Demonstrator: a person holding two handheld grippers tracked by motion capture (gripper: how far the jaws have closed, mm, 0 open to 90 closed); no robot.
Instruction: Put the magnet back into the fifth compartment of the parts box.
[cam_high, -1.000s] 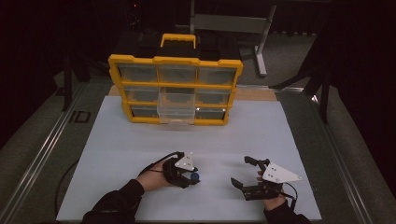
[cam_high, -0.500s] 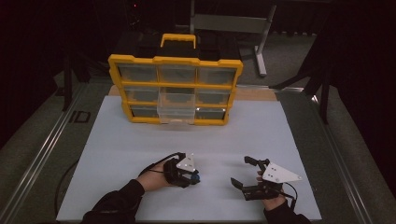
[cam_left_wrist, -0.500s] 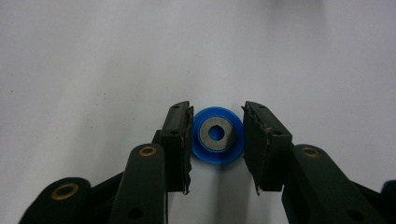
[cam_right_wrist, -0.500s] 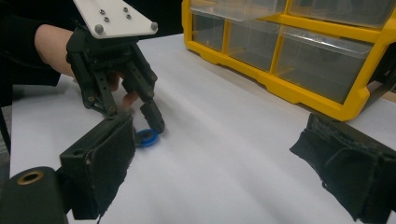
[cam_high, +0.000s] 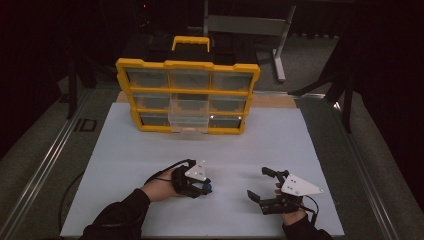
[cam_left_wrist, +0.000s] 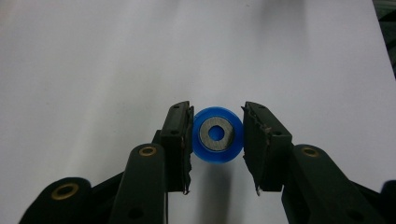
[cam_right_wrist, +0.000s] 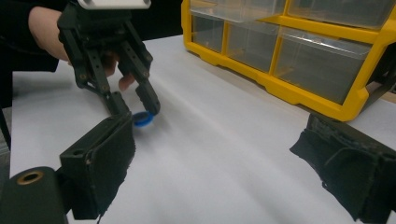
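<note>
A small blue round piece (cam_left_wrist: 217, 135) with a metal washer in its middle lies on the white table sheet (cam_high: 150, 150). My left gripper (cam_left_wrist: 217, 113) is shut on it, one black pad pressed to each side. In the high view the left gripper (cam_high: 202, 187) sits at the lower middle with the blue piece (cam_high: 207, 189) at its tip. My right gripper (cam_high: 259, 183) rests to its right, open, with nothing between its jaws. In the right gripper view, between my right gripper's (cam_right_wrist: 217, 135) wide-apart jaws, the left gripper (cam_right_wrist: 135, 109) points down onto the blue piece (cam_right_wrist: 142, 119).
A yellow drawer organizer (cam_high: 187, 95) with clear drawers stands at the far edge of the sheet, and its middle drawer (cam_high: 189, 115) is pulled out. In the right gripper view the organizer (cam_right_wrist: 289, 88) is close on the right. A metal stand (cam_high: 277, 50) rises behind it.
The left gripper has shifted very slightly to the right at the blue piece. The right gripper has kept still.
</note>
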